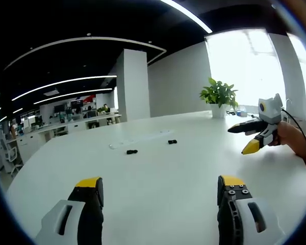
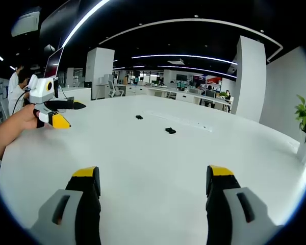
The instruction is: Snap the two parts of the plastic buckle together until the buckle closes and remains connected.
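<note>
Two small black buckle parts lie apart on the white round table (image 1: 158, 168). In the left gripper view one buckle part (image 1: 132, 151) sits left of the other buckle part (image 1: 172, 142). My left gripper (image 1: 158, 185) hovers open well short of them, holding nothing. In the right gripper view the nearer buckle part (image 2: 170, 130) and the farther buckle part (image 2: 139, 117) lie past my open, empty right gripper (image 2: 153, 176). Each gripper shows in the other's view: the right gripper (image 1: 247, 138) held open by a hand (image 1: 296, 143), the left gripper (image 2: 74, 115) open too.
A pale strip (image 1: 143, 138) lies on the table just behind the buckle parts, also seen as the strip (image 2: 186, 121). A potted plant (image 1: 219, 97) stands at the table's far edge by a bright window. Desks, chairs and people (image 2: 15, 81) fill the office beyond.
</note>
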### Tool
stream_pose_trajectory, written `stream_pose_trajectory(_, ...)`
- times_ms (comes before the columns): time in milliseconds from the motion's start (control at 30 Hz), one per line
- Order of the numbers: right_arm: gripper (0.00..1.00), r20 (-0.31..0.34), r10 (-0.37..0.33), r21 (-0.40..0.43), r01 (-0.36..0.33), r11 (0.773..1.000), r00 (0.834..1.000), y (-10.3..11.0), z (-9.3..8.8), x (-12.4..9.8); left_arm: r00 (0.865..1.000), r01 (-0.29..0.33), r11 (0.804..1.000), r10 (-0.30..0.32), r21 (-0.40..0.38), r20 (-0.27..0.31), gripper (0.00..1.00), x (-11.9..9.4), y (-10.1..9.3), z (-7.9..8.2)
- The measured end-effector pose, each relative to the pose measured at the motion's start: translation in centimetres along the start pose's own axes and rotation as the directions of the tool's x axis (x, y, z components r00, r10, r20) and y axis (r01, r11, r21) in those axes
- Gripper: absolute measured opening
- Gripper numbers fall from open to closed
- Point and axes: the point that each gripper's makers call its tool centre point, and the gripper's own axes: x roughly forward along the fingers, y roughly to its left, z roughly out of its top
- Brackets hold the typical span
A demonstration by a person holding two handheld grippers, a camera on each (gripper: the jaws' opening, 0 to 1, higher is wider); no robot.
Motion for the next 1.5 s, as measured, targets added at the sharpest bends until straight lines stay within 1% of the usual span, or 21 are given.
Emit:
stream_pose_trajectory(67,0.86,-0.003,-0.001,0.001,0.001,1.0,1.0,0.0,-0.1,0.0,1.0,-0.011,1.0,0.011,-0.011,0.0,0.99,0.0,0.2,0.0)
stream_pose_trajectory(133,0.89,-0.005,0.001,0.007,-0.001,1.0,1.0,0.0,-0.1,0.0,0.999,-0.038,0.999,0.038,-0.017,0.0,0.99,-0.1,1.0,0.1)
stream_pose_trajectory(233,0.95,0.002,0.013,0.025,-0.013,1.0,1.0,0.2,0.0,0.1,1.0,-0.028,0.999,0.028,-0.041,0.003,0.99,-0.1,1.1,0.2)
stream_pose_trajectory(400,0.97,-0.002,0.016,0.022,-0.016,1.0,1.0,0.3,-0.1,0.2,1.0,-0.03,0.999,0.03,-0.033,0.001,0.99,-0.1,1.0,0.1)
stream_pose_trajectory(467,1.0,-0.002,0.013,0.026,-0.013,1.0,1.0,0.2,-0.1,0.2,1.0,-0.029,0.999,0.029,-0.035,0.0,0.99,-0.2,0.9,0.1)
stream_pose_trajectory(533,1.0,-0.003,0.006,0.039,-0.006,0.999,1.0,0.0,-0.1,0.2,1.0,-0.028,0.999,0.028,-0.036,0.0,0.99,-0.2,0.8,0.1)
stream_pose_trajectory(667,1.0,-0.01,0.011,0.036,-0.011,0.999,1.0,0.0,-0.2,0.4,1.0,-0.027,0.999,0.028,-0.031,0.0,0.99,-0.1,0.8,0.0)
stream_pose_trajectory(933,1.0,0.0,0.02,0.034,-0.02,0.999,1.0,0.2,0.0,0.4,1.0,-0.031,0.999,0.031,-0.032,0.003,0.99,0.0,0.8,0.1)
stream_pose_trajectory(1000,1.0,-0.004,0.02,0.032,-0.02,0.999,1.0,0.2,-0.1,0.4,0.999,-0.028,0.998,0.029,-0.054,0.018,0.99,0.0,0.8,0.3)
stream_pose_trajectory(1100,1.0,0.002,0.015,0.037,-0.015,0.999,1.0,0.1,0.0,0.4,0.999,-0.028,0.998,0.03,-0.064,0.031,0.99,-0.1,0.8,0.6)
stream_pose_trajectory(1500,1.0,0.008,0.012,0.041,-0.012,0.999,1.0,0.2,0.1,0.2,0.999,-0.029,0.998,0.031,-0.06,0.031,0.99,-0.1,0.7,0.5)
